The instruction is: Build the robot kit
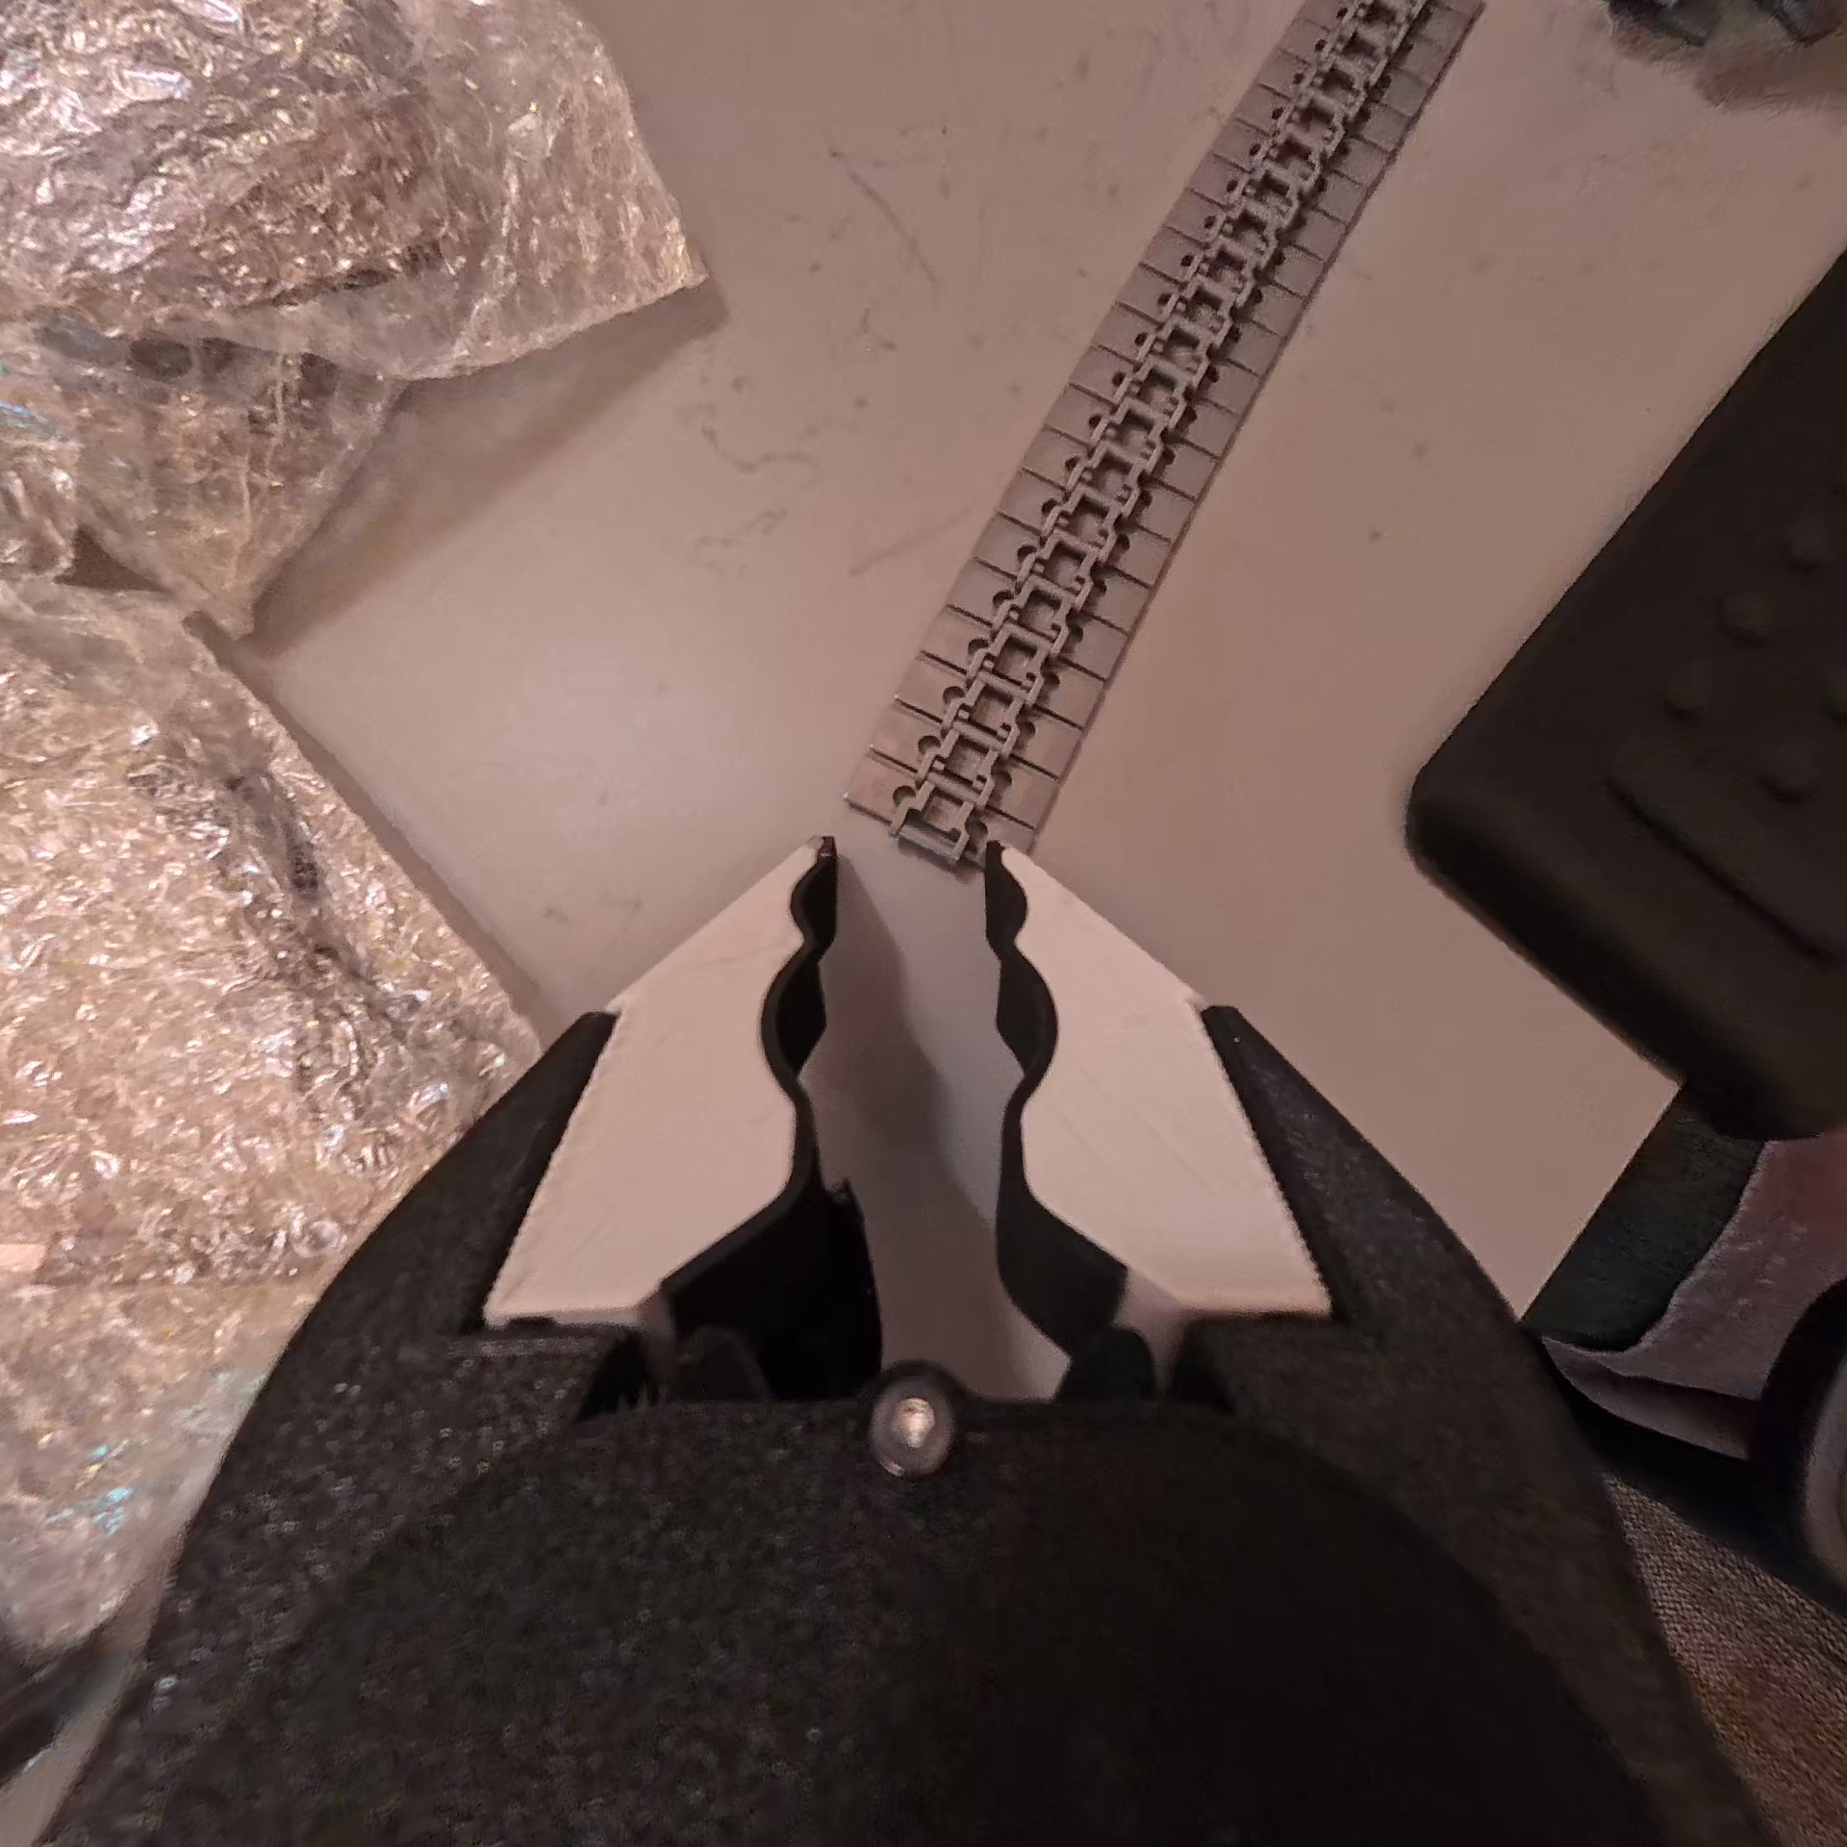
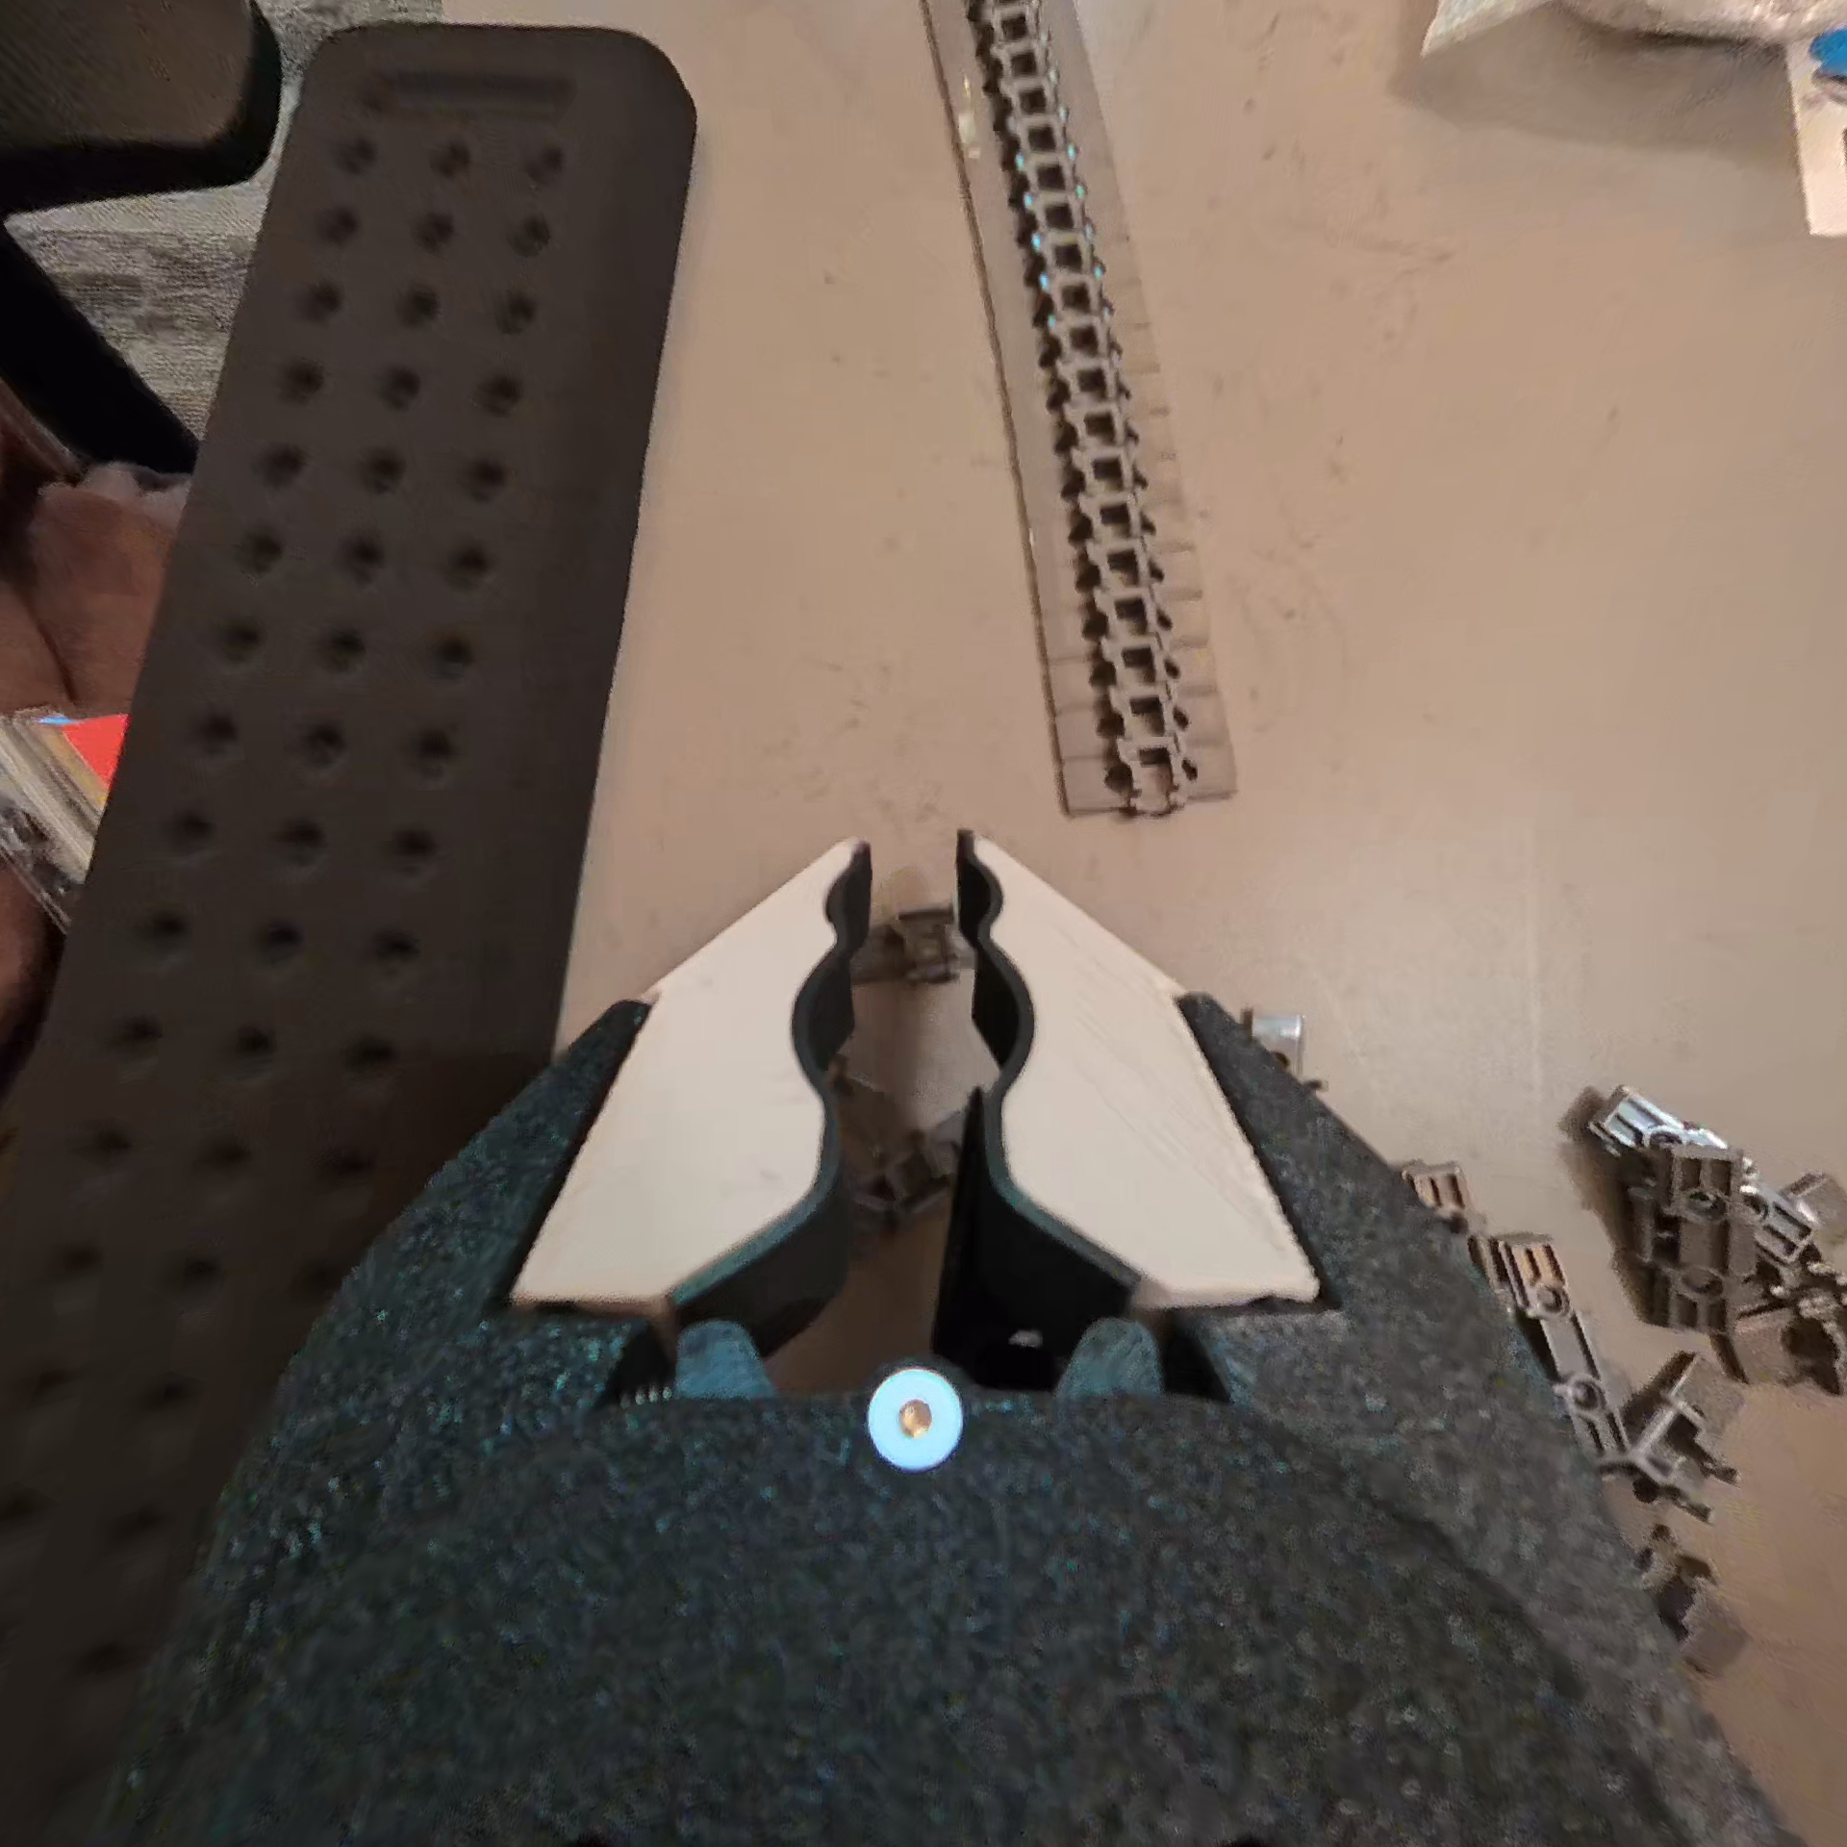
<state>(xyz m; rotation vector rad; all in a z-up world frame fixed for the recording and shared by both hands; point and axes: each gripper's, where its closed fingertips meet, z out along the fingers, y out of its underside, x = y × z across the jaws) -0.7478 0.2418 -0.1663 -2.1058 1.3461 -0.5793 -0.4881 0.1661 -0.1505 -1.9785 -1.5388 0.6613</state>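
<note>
In the left wrist view a long grey strip of joined plastic links lies on the beige table and runs away to the upper right. My left gripper is open and empty, its tips just short of the strip's near end. In the right wrist view the same strip lies ahead and slightly right. My right gripper is open, its fingers on either side of a small loose grey link on the table. I cannot tell whether they touch it. More loose links show under the jaws.
Crumpled clear plastic bags fill the left of the left wrist view. A black dimpled pad lies left of the right gripper and also shows in the left wrist view. A heap of loose grey links lies at the right. Some 30 cm of space lies between my two pairs of fingers.
</note>
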